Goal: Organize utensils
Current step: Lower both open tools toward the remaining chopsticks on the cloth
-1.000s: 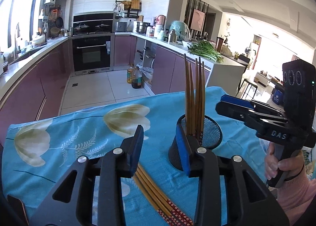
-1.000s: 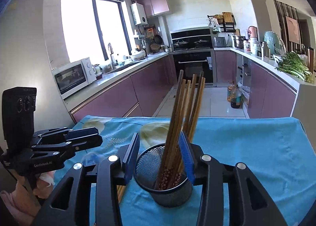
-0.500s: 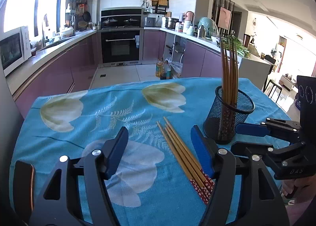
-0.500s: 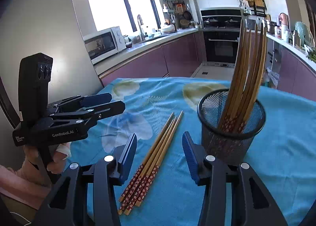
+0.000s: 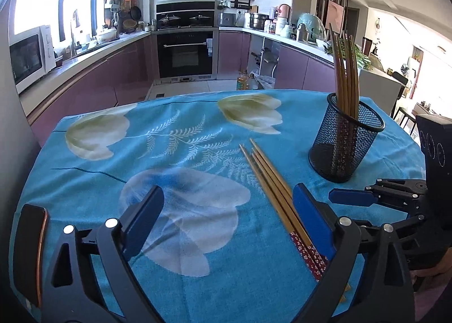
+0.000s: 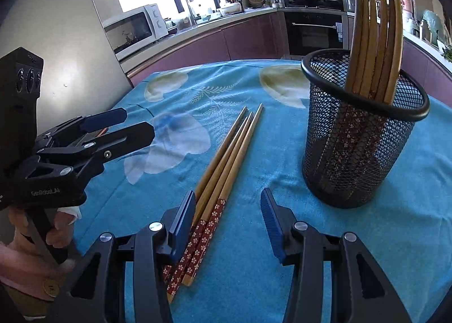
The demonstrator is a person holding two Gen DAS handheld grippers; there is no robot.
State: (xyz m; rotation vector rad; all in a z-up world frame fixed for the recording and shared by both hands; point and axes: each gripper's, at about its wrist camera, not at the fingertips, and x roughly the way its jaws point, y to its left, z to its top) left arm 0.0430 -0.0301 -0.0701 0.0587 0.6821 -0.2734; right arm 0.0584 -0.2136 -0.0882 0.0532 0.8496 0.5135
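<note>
On the tablecloth [image 5: 93,179] in front of you, the loose chopsticks [image 6: 226,162] lie flat in a bundle, tips pointing away toward the kitchen. The mesh holder [image 6: 358,150] stands upright to their right, apart from them, with more chopsticks [image 6: 373,37] standing inside it. Your left gripper [image 5: 227,221] hangs over the cloth left of the bundle; your right gripper [image 6: 228,224] sits over the bundle's near ends.
</note>
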